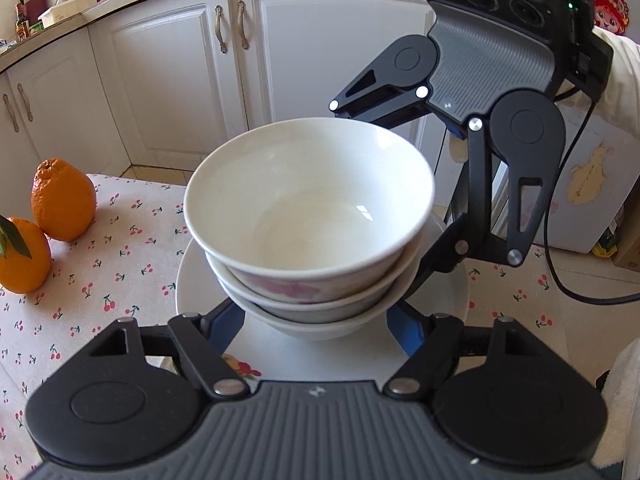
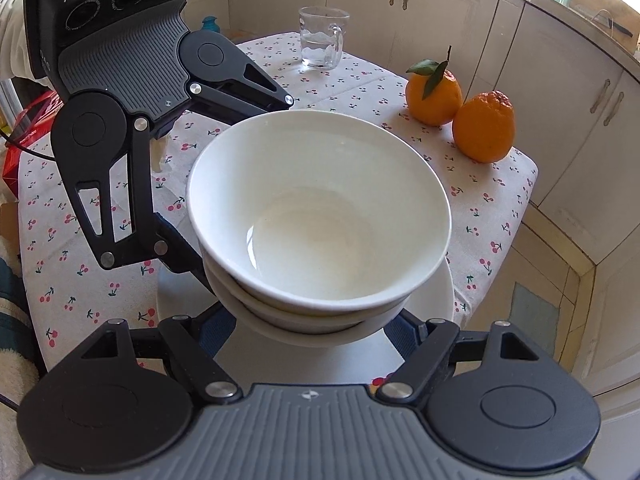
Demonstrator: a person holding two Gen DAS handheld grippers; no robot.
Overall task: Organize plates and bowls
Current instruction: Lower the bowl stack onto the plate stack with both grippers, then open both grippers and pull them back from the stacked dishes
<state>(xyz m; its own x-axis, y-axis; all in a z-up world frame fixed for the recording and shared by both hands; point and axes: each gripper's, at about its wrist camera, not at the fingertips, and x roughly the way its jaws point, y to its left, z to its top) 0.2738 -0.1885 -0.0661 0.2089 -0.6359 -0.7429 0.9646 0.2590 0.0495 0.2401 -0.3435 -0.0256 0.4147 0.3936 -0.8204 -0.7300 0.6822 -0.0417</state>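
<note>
Starting nearest you, your left gripper [image 1: 318, 322] has its blue-padded fingers [image 1: 228, 320] set narrow at four and eight o'clock of the lowest bowl. The right gripper [image 2: 310, 332] does the same from the opposite side, its fingers a little wider. The rims hide the tips, so you cannot tell whether either pair is pressing yet.

The three bowls [image 1: 312, 200] sit nested, leaning slightly, on a white plate [image 1: 200, 292] on the cherry-print bench [image 1: 100, 280]. By the look of it, the stacking is done and you are bracing the pile to shift it.

Next, you need an even squeeze low on both sides and a level lift, or the top bowl may slide.

Further out, two oranges [image 1: 64, 200] stand at nine o'clock in the left view. A glass mug [image 2: 322, 38] stands at twelve in the right view, well apart from the pile.
</note>
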